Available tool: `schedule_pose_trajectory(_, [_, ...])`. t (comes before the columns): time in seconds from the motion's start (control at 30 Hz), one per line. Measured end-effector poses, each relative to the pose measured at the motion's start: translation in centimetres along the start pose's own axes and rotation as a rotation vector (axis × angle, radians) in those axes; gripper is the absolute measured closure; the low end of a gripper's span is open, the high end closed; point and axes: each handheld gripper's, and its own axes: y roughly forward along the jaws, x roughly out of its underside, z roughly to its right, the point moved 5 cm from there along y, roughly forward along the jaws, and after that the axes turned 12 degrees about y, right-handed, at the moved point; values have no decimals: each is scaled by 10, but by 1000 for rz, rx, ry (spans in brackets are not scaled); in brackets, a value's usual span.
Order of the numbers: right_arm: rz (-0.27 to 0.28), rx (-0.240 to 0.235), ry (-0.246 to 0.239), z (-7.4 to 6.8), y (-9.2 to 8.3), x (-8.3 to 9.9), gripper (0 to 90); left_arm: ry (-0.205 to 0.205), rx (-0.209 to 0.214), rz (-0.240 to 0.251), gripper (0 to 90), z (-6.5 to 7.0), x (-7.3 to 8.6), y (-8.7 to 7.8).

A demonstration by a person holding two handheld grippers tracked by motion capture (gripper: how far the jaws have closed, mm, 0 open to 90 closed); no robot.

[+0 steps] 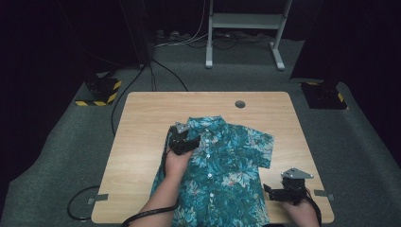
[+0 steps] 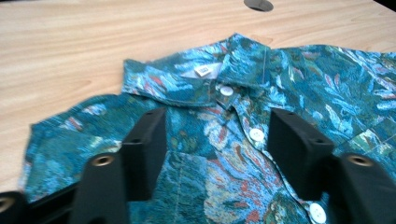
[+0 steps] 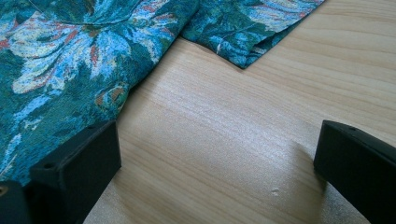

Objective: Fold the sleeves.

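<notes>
A teal floral short-sleeved shirt [image 1: 227,161] lies buttoned and face up on the wooden table [image 1: 142,123], collar toward the far side. My left gripper [image 1: 187,138] hovers over the shirt's left chest, just below the collar [image 2: 187,74]. In the left gripper view its jaws stand apart over the fabric [image 2: 289,79], and my left gripper [image 2: 217,126] is open with nothing pressed between the pads. My right gripper [image 1: 270,190] rests by the shirt's right edge near the table's front. In the right gripper view it [image 3: 219,140] is open over bare wood, with the shirt [image 3: 70,46] to its left.
A round cable hole [image 1: 240,104] sits near the table's far edge. Behind the table stands a grey metal frame [image 1: 246,21]. Yellow-black striped bases [image 1: 99,92] and cables lie on the carpet. Bare wood runs left of the shirt and along the far edge.
</notes>
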Motion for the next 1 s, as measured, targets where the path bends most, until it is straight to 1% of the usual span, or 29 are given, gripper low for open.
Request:
schedule_pose_trajectory(0.03, [0,0,0,0,0,0,2,2,-4,-5,327,-1,-1,-1])
schedule_pose_trajectory(0.07, [0,-1,1,0,0,0,2,5,-7,-6,280,-2,-1,-2])
schedule_pose_trajectory(0.1, [0,-1,1,0,0,0,2,9,-13,-5,280,-3,-1,-3])
schedule_pose_trajectory(0.13, [0,-1,1,0,0,0,2,11,-20,-8,244,-5,-2,-4])
schedule_pose_trajectory(0.23, [0,1,-2,0,0,0,2,15,-16,-14,139,-8,-2,-7])
schedule_pose_trajectory(0.3, [0,2,-4,0,0,0,2,7,-18,-13,105,-13,-2,-10])
schedule_pose_trajectory(0.33, [0,2,-4,0,0,0,2,7,-18,-13,96,-13,-2,-10])
schedule_pose_trajectory(0.37, [-1,3,-4,0,0,0,2,-4,-16,-7,96,-15,-3,-11])
schedule_pose_trajectory(0.4, [-1,0,-5,0,0,0,2,-16,-13,-3,75,-17,-3,-13])
schedule_pose_trajectory(0.43, [-1,0,-5,0,0,0,2,-19,-11,1,75,-18,-3,-14])
schedule_pose_trajectory(0.47, [-1,1,-5,0,0,0,2,-17,-1,1,46,-21,-3,-16])
schedule_pose_trajectory(0.53, [-2,3,-6,0,0,0,2,-11,5,-1,23,-21,-3,-18])
schedule_pose_trajectory(0.57, [-2,3,-6,0,0,0,2,-5,8,-1,23,-22,-3,-19])
schedule_pose_trajectory(0.67, [-2,3,-7,0,0,0,2,-14,16,7,20,-27,-1,-24])
schedule_pose_trajectory(0.73, [-2,3,-7,0,0,0,2,-14,17,5,16,-28,-1,-25])
schedule_pose_trajectory(0.8, [-2,4,-9,0,0,0,2,-20,35,1,7,-30,1,-28])
schedule_pose_trajectory(0.9, [-2,4,-8,0,0,0,2,-14,40,-2,5,-33,4,-32])
schedule_pose_trajectory(1.0, [-2,4,-10,0,0,0,2,-17,44,1,5,-34,6,-35])
